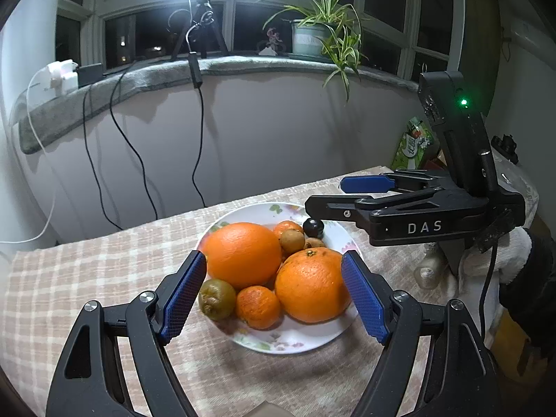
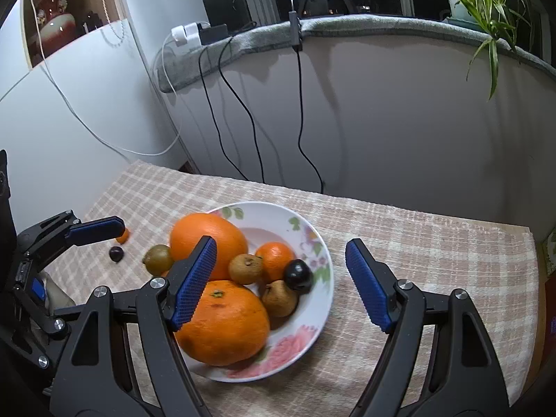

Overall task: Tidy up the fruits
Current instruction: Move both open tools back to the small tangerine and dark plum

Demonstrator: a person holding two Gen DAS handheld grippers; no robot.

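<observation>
A flowered white plate [image 1: 299, 342] [image 2: 312, 316] holds two big oranges [image 1: 243, 253] [image 2: 222, 323], small mandarins [image 1: 259, 307] [image 2: 276, 259], brownish kiwis [image 1: 217, 299] [image 2: 245, 269] and a dark plum [image 1: 313, 227] [image 2: 298, 274]. My left gripper [image 1: 274, 293] is open and empty, just above the plate's near side. My right gripper [image 2: 281, 281] is open and empty over the plate; it also shows in the left wrist view [image 1: 333, 194]. A loose plum [image 2: 116, 253] and a small mandarin [image 2: 123, 235] lie on the cloth to the left, by the left gripper's fingers [image 2: 97, 229].
The table has a beige checked cloth [image 1: 69, 295] [image 2: 434, 243]. Black cables [image 1: 198, 160] hang down the wall behind. A grey sill [image 1: 139, 80] carries a tripod lamp and a potted plant [image 1: 323, 31]. A green packet [image 1: 413, 144] stands at the table's far right.
</observation>
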